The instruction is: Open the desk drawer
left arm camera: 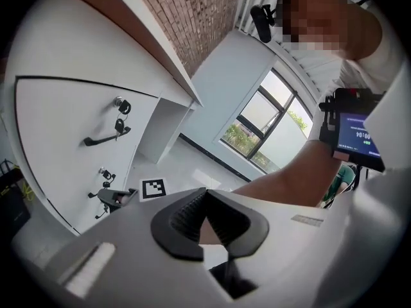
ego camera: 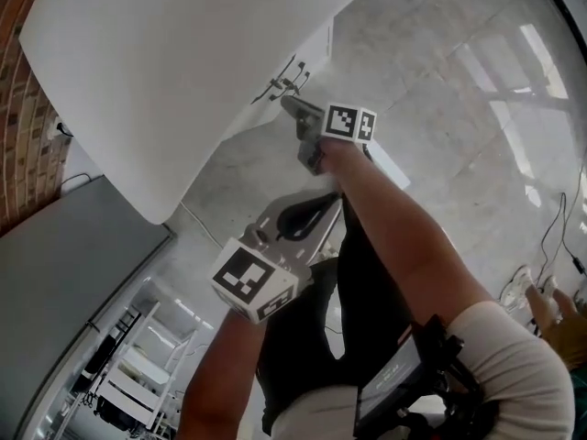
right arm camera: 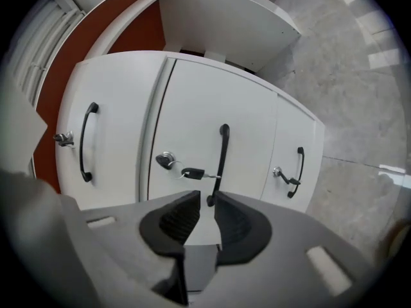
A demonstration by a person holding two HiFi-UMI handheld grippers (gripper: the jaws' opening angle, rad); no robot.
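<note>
Left gripper (left arm camera: pixel 207 196) fills the bottom of the frame: grey body, black ribbed jaws meeting at the tips, nothing between them. A bare forearm (left arm camera: pixel 282 179) shows just behind. At left is a white desk pedestal (left arm camera: pixel 58 165), tilted in frame. The upper drawer front has a black bar handle (left arm camera: pixel 106 136), with a lock (left arm camera: pixel 119 101) above it and keys (left arm camera: pixel 121 126) hanging. The lower drawer has a second lock with keys (left arm camera: pixel 104 174). Right gripper (left arm camera: pixel 115 197), marker cube (left arm camera: pixel 153 189) facing the camera, sits right at that drawer's handle; contact unclear. Brown desktop edge (left arm camera: pixel 128 34) runs on top, with a brick wall (left arm camera: pixel 192 11) behind. A window (left arm camera: pixel 266 130) shows greenery outside. At right, a black device with lit screen (left arm camera: pixel 356 136) is mounted on the person's arm.
</note>
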